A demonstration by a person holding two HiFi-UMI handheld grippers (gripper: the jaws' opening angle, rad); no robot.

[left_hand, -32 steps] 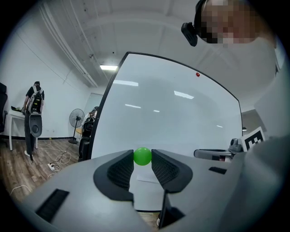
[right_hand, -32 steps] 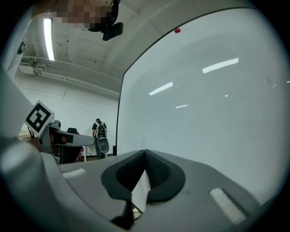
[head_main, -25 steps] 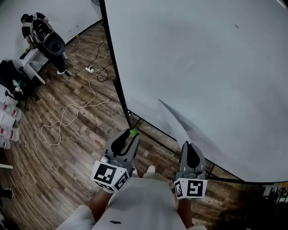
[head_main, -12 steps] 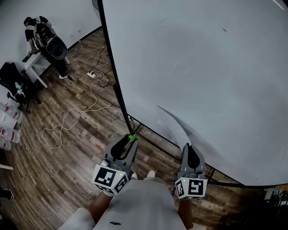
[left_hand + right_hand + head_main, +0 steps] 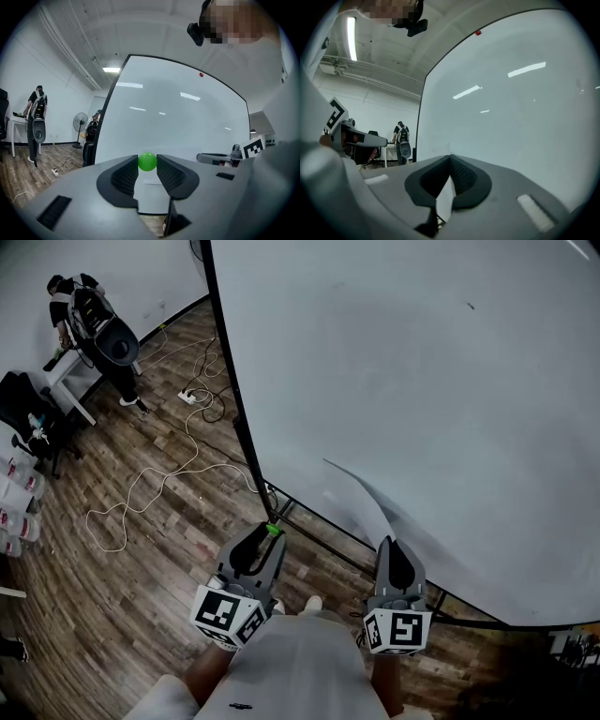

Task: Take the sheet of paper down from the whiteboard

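Observation:
A big whiteboard (image 5: 422, 381) fills the right of the head view. A white sheet of paper (image 5: 366, 498) curls away from its lower part. My right gripper (image 5: 389, 542) is shut on the sheet's near end. In the right gripper view the paper (image 5: 446, 201) runs between the closed pads (image 5: 461, 176). My left gripper (image 5: 272, 532) is to the left, off the board's edge. It is shut on a small green ball magnet (image 5: 147, 161) at its tips. A red magnet (image 5: 201, 74) sits high on the board.
The board's black frame (image 5: 246, 442) and its foot rail (image 5: 319, 526) stand just ahead of me. White cables (image 5: 155, 479) and a power strip (image 5: 186, 395) lie on the wood floor at left. A person with a backpack (image 5: 89, 315) stands by a table far left.
The head view has shifted slightly. Both grippers keep their places and their holds.

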